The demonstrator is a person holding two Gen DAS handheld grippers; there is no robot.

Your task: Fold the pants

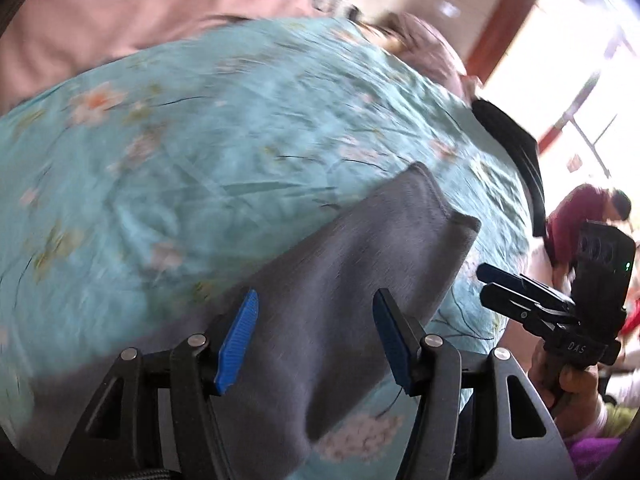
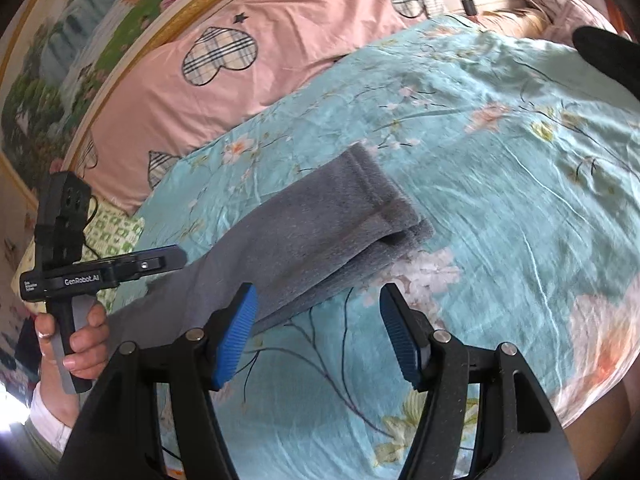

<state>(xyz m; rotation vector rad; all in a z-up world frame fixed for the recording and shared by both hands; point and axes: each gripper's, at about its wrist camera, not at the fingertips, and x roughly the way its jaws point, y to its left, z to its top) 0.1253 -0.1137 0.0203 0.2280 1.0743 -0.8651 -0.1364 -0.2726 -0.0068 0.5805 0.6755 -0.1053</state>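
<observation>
Grey pants lie folded lengthwise as a long strip on the turquoise floral bedspread. In the left wrist view my left gripper is open just above the strip, its blue pads on either side of the cloth with nothing held. In the right wrist view the pants run from the lower left toward the middle, cuffs stacked at the far end. My right gripper is open above the strip's near edge, empty. Each view shows the other gripper: the right one and the left one.
A pink pillow with plaid hearts lies along the headboard. A black object sits at the bed's far edge. A person in a maroon top is beyond the bed near a bright window.
</observation>
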